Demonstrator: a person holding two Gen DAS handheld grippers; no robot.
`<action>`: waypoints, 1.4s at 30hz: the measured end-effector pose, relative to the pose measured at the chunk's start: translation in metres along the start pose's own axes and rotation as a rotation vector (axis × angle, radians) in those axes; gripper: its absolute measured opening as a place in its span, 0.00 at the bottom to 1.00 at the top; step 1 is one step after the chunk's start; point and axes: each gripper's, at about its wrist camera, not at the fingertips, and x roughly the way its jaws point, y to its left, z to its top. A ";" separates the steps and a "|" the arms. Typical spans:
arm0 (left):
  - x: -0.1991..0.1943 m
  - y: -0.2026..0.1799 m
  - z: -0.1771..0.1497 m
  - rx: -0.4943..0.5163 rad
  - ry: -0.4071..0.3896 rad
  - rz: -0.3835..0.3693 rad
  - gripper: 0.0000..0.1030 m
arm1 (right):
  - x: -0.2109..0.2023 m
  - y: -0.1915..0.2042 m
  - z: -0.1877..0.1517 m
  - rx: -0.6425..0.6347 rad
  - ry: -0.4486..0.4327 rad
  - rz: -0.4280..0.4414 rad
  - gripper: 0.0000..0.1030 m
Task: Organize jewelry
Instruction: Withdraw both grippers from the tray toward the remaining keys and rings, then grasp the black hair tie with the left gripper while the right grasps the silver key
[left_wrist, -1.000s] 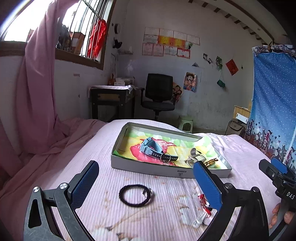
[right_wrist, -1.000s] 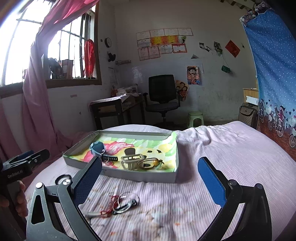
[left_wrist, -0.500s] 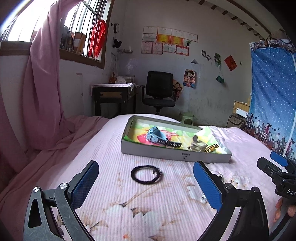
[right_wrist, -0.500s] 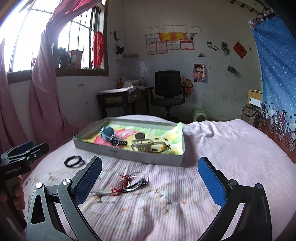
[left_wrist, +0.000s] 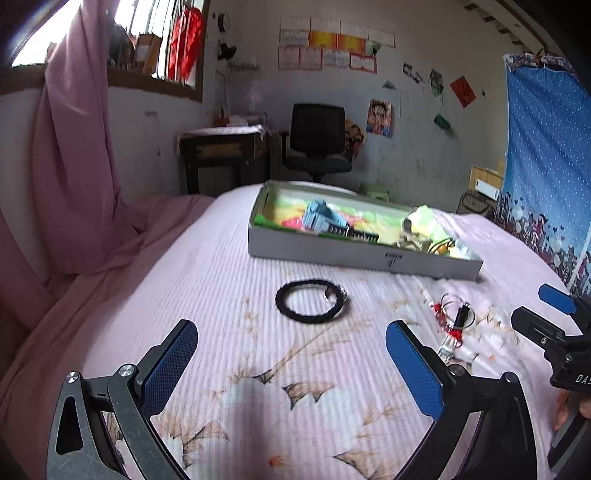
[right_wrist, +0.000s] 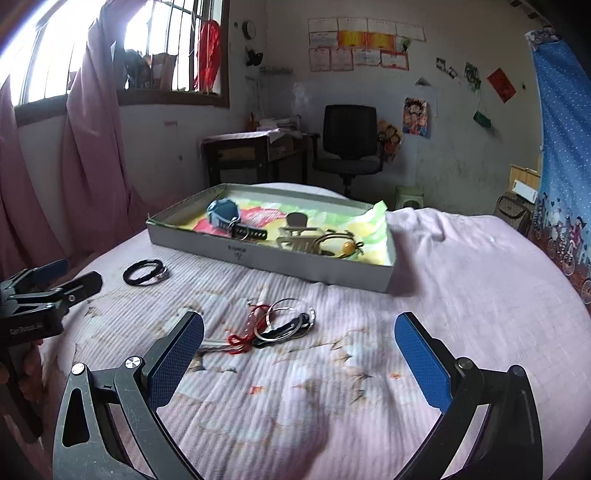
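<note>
A shallow grey box (left_wrist: 362, 254) (right_wrist: 258, 256) lies on the pink bed and holds a blue watch (left_wrist: 321, 218) (right_wrist: 225, 214), a beige hair claw (right_wrist: 299, 236) and a gold bangle (right_wrist: 340, 243). A black bracelet (left_wrist: 310, 301) (right_wrist: 144, 272) lies on the sheet in front of the box. A cluster of silver rings with red string (left_wrist: 452, 319) (right_wrist: 277, 325) lies to its right. My left gripper (left_wrist: 288, 354) is open and empty, just short of the black bracelet. My right gripper (right_wrist: 299, 350) is open and empty, just short of the ring cluster.
The pink flowered bedsheet (left_wrist: 229, 295) covers the bed. A pink curtain (left_wrist: 70, 166) hangs at the left. A desk (left_wrist: 221, 155) and a black office chair (left_wrist: 317, 140) stand beyond the bed. A blue curtain (left_wrist: 546, 147) hangs at the right.
Both grippers have drawn back from the box and lowered toward the sheet. The bracelet and ring cluster now sit nearer the open fingers. Nothing was picked up.
</note>
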 end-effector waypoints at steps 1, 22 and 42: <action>0.003 0.002 0.000 -0.001 0.013 -0.003 1.00 | 0.001 0.001 0.000 -0.003 0.008 0.006 0.99; 0.043 0.011 0.006 -0.012 0.127 -0.067 0.98 | 0.040 0.037 -0.010 -0.091 0.186 0.159 0.69; 0.066 0.004 0.009 0.012 0.143 -0.143 0.37 | 0.072 0.047 -0.012 0.001 0.294 0.309 0.41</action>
